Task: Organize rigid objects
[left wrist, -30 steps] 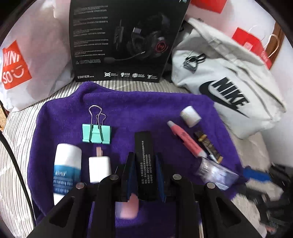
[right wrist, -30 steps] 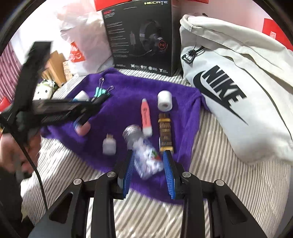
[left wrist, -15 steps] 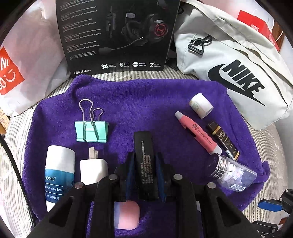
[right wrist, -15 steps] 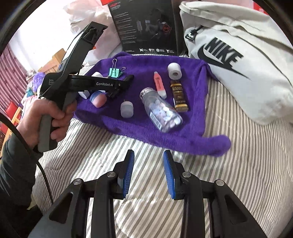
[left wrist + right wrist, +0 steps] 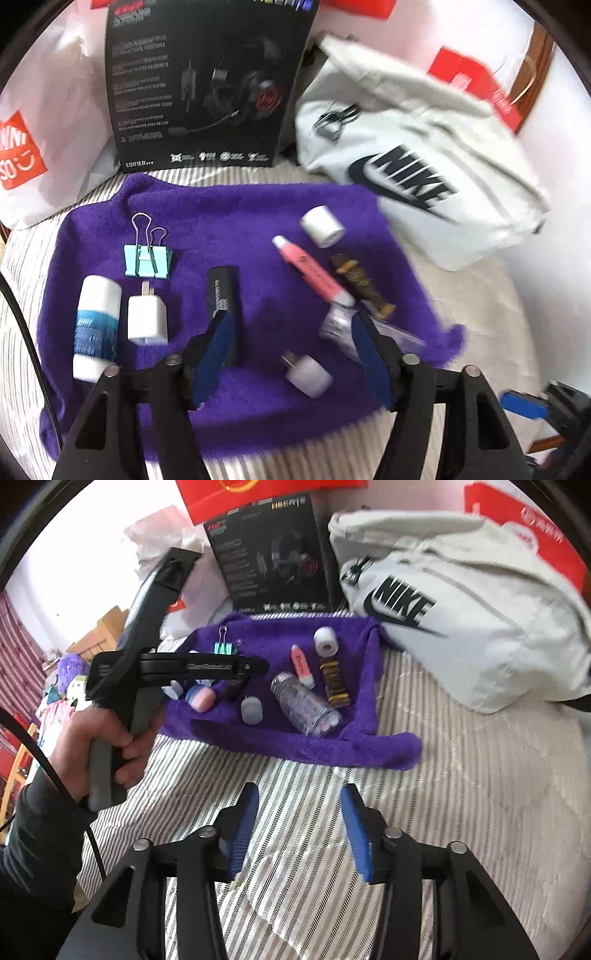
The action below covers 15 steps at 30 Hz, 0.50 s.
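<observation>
Progress, judged from layout: on the purple terry towel (image 5: 258,218) a white-and-blue balm tube (image 5: 96,326), white plug charger (image 5: 147,317), teal binder clip (image 5: 148,260) and slim black rectangular bar (image 5: 222,291) lie grouped at left; the pink marker (image 5: 312,271), white roll (image 5: 322,226), brown-gold tube (image 5: 360,284), clear pill bottle (image 5: 306,703) and small grey adapter (image 5: 308,374) remain loosely scattered. Left gripper (image 5: 291,354) is spread wide, empty, low over the towel; the black bar touches or lies just beside its left finger, the grey adapter between the fingers. Right gripper (image 5: 299,834) is parted, empty, over striped bedding (image 5: 461,812), well apart from everything.

My tongs (image 5: 291,332) have ribbed blue pads over matt black plastic; purple towel (image 5: 229,221) is fuzzy terry cloth, clear bottle (image 5: 306,705) glossy plastic, binder clip (image 5: 148,260) wire bare metal, bedsheet (image 5: 424,830) woven striped cloth.
</observation>
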Available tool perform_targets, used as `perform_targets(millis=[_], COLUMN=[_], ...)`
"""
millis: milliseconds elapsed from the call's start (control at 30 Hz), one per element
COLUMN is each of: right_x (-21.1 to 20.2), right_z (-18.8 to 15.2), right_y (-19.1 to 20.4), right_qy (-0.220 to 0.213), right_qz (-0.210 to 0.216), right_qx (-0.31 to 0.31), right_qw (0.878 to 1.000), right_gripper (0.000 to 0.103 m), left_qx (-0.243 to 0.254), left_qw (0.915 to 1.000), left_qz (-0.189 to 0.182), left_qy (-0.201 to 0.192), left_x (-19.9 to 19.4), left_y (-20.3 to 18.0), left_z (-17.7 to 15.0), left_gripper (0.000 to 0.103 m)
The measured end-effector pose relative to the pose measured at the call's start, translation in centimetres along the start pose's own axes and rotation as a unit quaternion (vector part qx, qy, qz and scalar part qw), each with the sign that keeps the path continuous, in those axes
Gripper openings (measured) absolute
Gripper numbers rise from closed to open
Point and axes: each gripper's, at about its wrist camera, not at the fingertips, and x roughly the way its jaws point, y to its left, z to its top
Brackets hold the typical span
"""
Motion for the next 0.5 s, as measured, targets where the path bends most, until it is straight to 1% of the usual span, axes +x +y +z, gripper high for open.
perform_targets(millis=[67,100,133,167,200,233,267,333,400,433,500], right_x=[-0.6,-0.9,-1.2,-1.4,-1.7,-1.8,-2.0,-2.3,-2.7,-2.9,-3.2], right_z=[0.1,0.1,0.1,0.2,0.2,0.3,0.4,0.4,0.5,0.4,0.3], right_y=[0.3,0.5,0.7,0.8,1.0,1.1,1.2,1.5,2.0,2.2,2.7], right_qy=[-0.009,-0.015,-0.022,-0.027,-0.034,-0.037,-0.036,-0.036,-0.043,-0.043,-0.042], right_qz=[-0.007,-0.013,-0.019,-0.023,-0.029,-0.034,-0.037,-0.034,-0.022,-0.021,-0.032], right_qx=[0.003,0.006,0.011,0.014,0.017,0.022,0.027,0.041,0.055,0.063,0.071], right_qw=[1.0,1.0,1.0,0.999,0.999,0.999,0.998,0.998,0.997,0.997,0.996], right_gripper=[0.053,0.055,0.062,0.067,0.07,0.078,0.089,0.099,0.099,0.101,0.103], left_qx=[-0.007,-0.01,-0.013,-0.014,-0.016,-0.021,-0.028,-0.04,-0.04,-0.035,-0.029], left_qw=[0.9999,0.9997,0.9993,0.999,0.9985,0.9982,0.9981,0.9975,0.9967,0.9956,0.9928], left_qz=[-0.009,-0.011,-0.009,-0.004,0.0,0.003,0.007,0.019,0.042,0.063,0.096], left_qy=[-0.013,-0.022,-0.033,-0.042,-0.052,-0.056,-0.055,-0.054,-0.058,-0.06,-0.066], left_x=[-2.2,-3.5,-5.0,-6.2,-7.6,-8.6,-9.8,-11.4,-13.0,-13.8,-15.1], left_y=[-0.2,-0.3,-0.3,-0.2,-0.1,0.1,0.4,0.9,1.2,1.2,1.2], left_z=[-0.6,-1.0,-1.5,-2.0,-2.6,-3.2,-4.0,-5.1,-6.2,-6.8,-7.8], left_gripper=[0.074,0.084,0.094,0.098,0.103,0.103,0.103,0.103,0.103,0.103,0.103])
